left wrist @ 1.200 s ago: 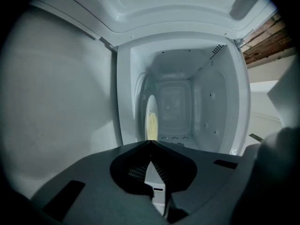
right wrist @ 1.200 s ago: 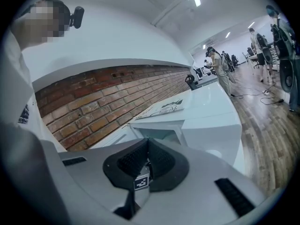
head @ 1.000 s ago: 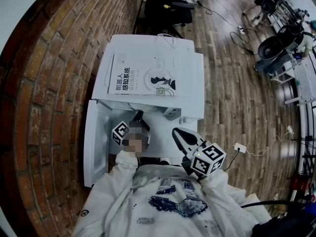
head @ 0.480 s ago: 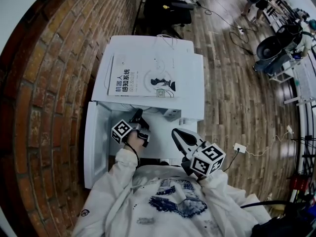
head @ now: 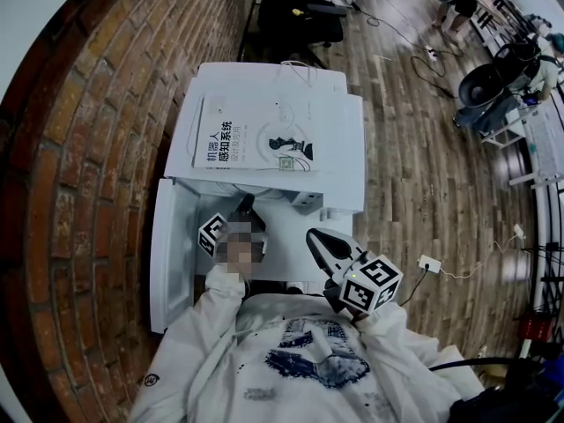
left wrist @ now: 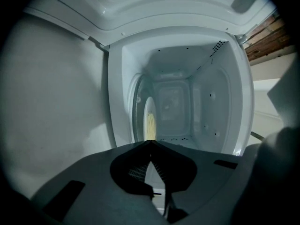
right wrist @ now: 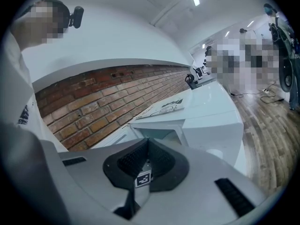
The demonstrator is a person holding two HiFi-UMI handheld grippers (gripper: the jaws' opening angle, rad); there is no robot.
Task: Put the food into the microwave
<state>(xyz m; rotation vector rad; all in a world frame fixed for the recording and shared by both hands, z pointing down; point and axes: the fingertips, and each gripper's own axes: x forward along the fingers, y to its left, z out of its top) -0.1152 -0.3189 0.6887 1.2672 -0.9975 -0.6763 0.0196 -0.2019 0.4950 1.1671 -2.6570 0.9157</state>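
Note:
The white microwave (head: 345,139) stands with its door (head: 167,254) swung open to the left. In the left gripper view its cavity (left wrist: 206,102) fills the picture, turned on its side. Inside, a white plate with yellowish food (left wrist: 149,124) rests on the glass turntable (left wrist: 138,108). My left gripper (left wrist: 151,142) is at the cavity's mouth, shut, with nothing between its jaws. It is partly hidden in the head view (head: 248,207). My right gripper (head: 317,238) hangs in front of the microwave's right side, shut and holding nothing (right wrist: 147,139).
A book (head: 256,144) lies on top of the microwave, also seen in the right gripper view (right wrist: 166,107). A brick wall (head: 97,148) runs along the left. Wooden floor (head: 423,174), a black chair (head: 300,16) and cables lie to the right and beyond.

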